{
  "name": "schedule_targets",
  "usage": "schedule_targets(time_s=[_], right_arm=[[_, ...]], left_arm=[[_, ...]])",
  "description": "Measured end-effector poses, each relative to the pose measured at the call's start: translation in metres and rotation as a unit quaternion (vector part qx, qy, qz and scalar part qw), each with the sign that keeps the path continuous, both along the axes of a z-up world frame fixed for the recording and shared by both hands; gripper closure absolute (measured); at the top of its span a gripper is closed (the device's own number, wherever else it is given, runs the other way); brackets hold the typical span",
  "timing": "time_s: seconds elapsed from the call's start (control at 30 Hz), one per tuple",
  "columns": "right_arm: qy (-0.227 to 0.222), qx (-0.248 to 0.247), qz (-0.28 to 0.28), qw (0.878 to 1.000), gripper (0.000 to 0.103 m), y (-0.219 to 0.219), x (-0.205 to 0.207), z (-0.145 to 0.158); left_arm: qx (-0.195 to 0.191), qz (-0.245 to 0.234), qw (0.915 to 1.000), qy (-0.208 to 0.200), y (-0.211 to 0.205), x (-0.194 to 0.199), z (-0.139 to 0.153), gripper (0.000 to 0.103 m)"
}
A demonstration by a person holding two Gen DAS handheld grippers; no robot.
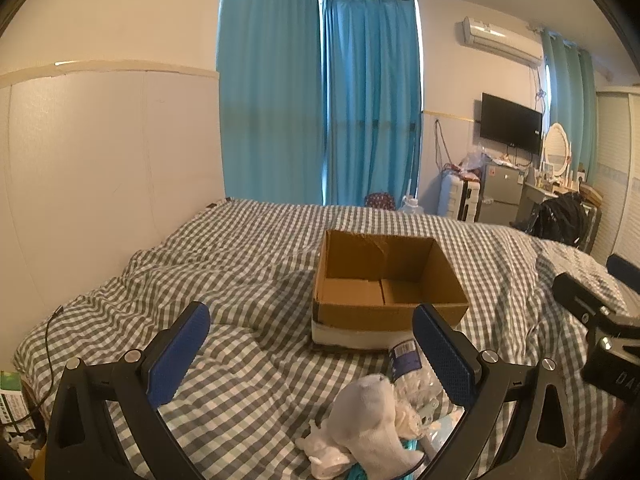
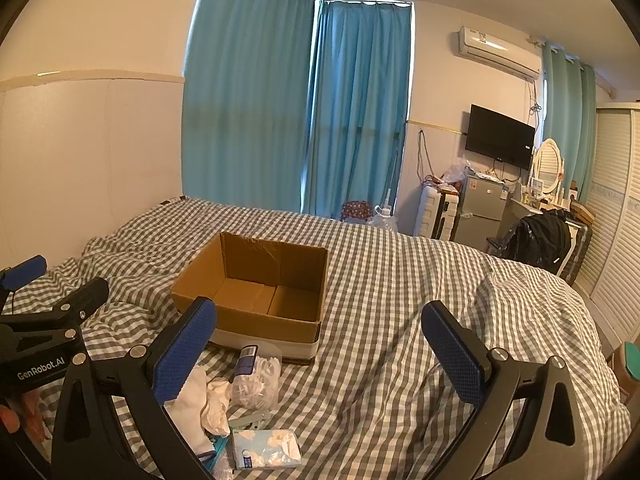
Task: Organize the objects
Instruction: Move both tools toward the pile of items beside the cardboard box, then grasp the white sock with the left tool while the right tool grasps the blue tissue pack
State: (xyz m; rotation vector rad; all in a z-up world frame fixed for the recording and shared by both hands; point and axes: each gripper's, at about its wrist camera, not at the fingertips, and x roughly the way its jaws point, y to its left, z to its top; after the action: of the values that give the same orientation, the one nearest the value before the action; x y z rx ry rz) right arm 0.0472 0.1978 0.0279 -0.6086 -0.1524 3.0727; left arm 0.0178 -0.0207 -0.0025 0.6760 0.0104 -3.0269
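Nothing packed yet: cardboard box [image 2: 256,288] sits empty on the bed [image 2: 400,280]. Sock [image 1: 368,416], plastic bag [image 2: 256,380] and tissue pack [image 2: 266,448] lie just before it. Your left tool [image 1: 312,356] and right tool [image 2: 320,356] both gape, holding nothing.

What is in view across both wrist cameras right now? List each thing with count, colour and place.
cardboard box: one, brown, open and empty, mid-bed
bed cover: one, grey-white check, under everything
white socks: a small heap, near side of box
clear plastic bag: one, blue label, beside socks
tissue pack: one, pale blue, nearest camera
curtains: teal, behind bed
television: one, black, on far wall
left tongs: open, above the heap
right tongs: open, over bare cover
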Motion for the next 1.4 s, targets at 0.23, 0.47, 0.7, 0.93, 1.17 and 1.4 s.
schedule_targets(time_s=[0.23,0.47,0.7,0.93,1.17,1.4], right_arm=[[-0.051,0.008,0.005,0.999,0.0,0.005,-0.007,-0.034],[-0.145,0.018,0.019,0.989,0.0,0.007,-0.029,-0.1],[-0.222,0.008,0.078,0.972,0.0,-0.005,-0.046,-0.159],[-0.269,-0.015,0.107,0.957,0.001,-0.008,-0.058,-0.19],[-0.26,-0.038,0.118,0.958,0.034,-0.002,-0.05,-0.185],[-0.211,-0.051,0.094,0.972,0.034,0.012,-0.027,-0.148]], left_arm=[[-0.012,-0.012,0.9969,-0.076,0.008,-0.017,-0.054,0.0],[-0.011,-0.053,0.9892,-0.136,0.028,-0.031,-0.108,0.006],[-0.002,-0.065,0.9794,-0.191,0.036,-0.049,-0.141,0.017],[-0.007,-0.074,0.9738,-0.215,0.042,-0.055,-0.158,0.029],[-0.028,-0.08,0.9741,-0.21,0.045,-0.048,-0.154,0.042],[-0.019,-0.075,0.9795,-0.186,0.041,-0.025,-0.131,0.049]])
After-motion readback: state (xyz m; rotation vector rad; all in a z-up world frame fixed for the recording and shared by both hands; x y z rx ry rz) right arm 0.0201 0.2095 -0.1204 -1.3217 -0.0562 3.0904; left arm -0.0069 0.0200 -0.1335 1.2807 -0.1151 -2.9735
